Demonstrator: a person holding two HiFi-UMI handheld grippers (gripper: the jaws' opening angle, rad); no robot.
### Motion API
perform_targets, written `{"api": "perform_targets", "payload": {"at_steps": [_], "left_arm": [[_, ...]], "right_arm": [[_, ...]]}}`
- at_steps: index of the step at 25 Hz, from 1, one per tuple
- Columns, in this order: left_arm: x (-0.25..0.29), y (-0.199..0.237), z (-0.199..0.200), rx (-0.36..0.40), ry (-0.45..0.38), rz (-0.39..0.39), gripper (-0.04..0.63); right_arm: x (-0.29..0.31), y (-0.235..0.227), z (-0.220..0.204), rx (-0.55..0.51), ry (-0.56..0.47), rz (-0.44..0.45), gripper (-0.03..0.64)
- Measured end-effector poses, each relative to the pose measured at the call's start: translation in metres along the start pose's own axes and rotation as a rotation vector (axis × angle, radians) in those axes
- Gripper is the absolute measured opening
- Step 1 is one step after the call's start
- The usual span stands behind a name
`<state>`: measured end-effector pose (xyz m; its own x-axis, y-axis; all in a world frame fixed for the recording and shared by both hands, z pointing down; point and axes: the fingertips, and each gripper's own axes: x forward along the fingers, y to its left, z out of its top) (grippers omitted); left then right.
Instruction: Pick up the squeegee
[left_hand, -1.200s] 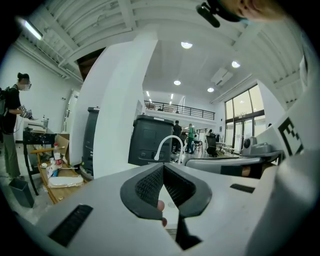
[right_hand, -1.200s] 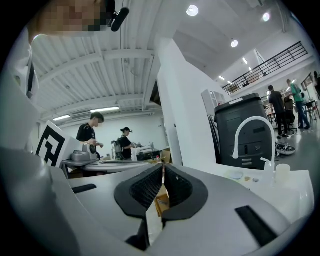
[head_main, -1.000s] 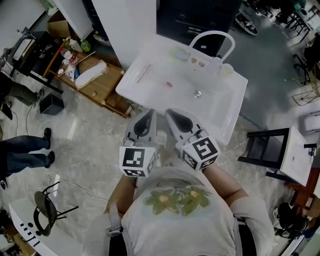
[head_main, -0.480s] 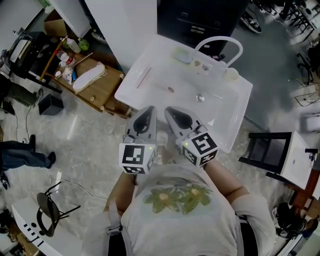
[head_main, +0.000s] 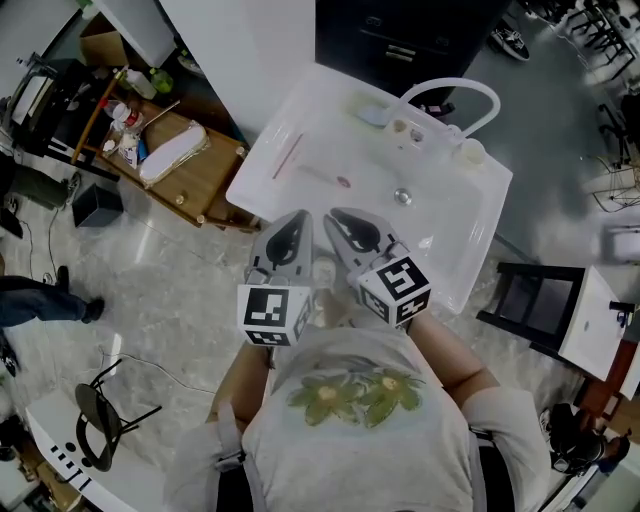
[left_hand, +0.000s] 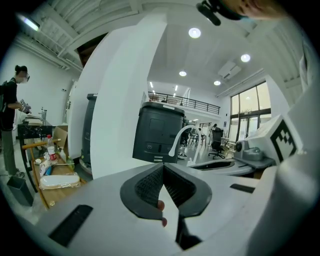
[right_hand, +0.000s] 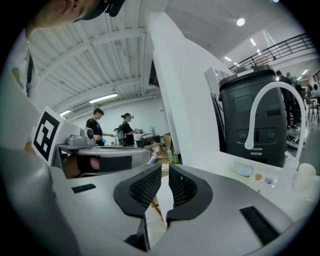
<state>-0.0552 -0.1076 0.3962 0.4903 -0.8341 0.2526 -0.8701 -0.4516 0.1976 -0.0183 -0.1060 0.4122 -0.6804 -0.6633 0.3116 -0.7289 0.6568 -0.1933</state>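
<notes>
- The left gripper (left_hand: 163, 169) had a smooth grey plastic shell. Its black pads (left_hand: 150, 186) were cross-hatched, and their tips met in a point, closed on nothing.
- The right gripper (right_hand: 165, 172) was of the same make. Its ribbed pads (right_hand: 146, 189) were all but together, with only a thin slit between the tips and nothing in it.
- In the head view both grippers were side by side, close to the person's chest, over the near edge of the sink (head_main: 262, 178).
- The sink was white and glossy, with a flat rim round a shallow basin. It had a small metal drain (head_main: 403, 197) and a white arched tap (head_main: 452, 88) at its far side.
- The squeegee (head_main: 287, 157), as far as it could be made out, was a thin, straight, reddish strip lying flat on the sink's left rim, well apart from both grippers.
- Its long axis ran away from the person and leaned a little to the right. Which end was the handle could not be told.
- A wooden stand (head_main: 205, 172) stood left of the sink on a shiny marbled floor (head_main: 170, 275).
</notes>
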Motion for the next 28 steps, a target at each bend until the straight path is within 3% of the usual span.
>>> {"api": "perform_targets", "payload": {"at_steps": [28], "left_arm": [[0.058,0.049,-0.013,-0.007,0.079,0.025,0.009]], "right_arm": [[0.075,-0.064,-0.037,0.000,0.163,-0.029,0.028]]}}
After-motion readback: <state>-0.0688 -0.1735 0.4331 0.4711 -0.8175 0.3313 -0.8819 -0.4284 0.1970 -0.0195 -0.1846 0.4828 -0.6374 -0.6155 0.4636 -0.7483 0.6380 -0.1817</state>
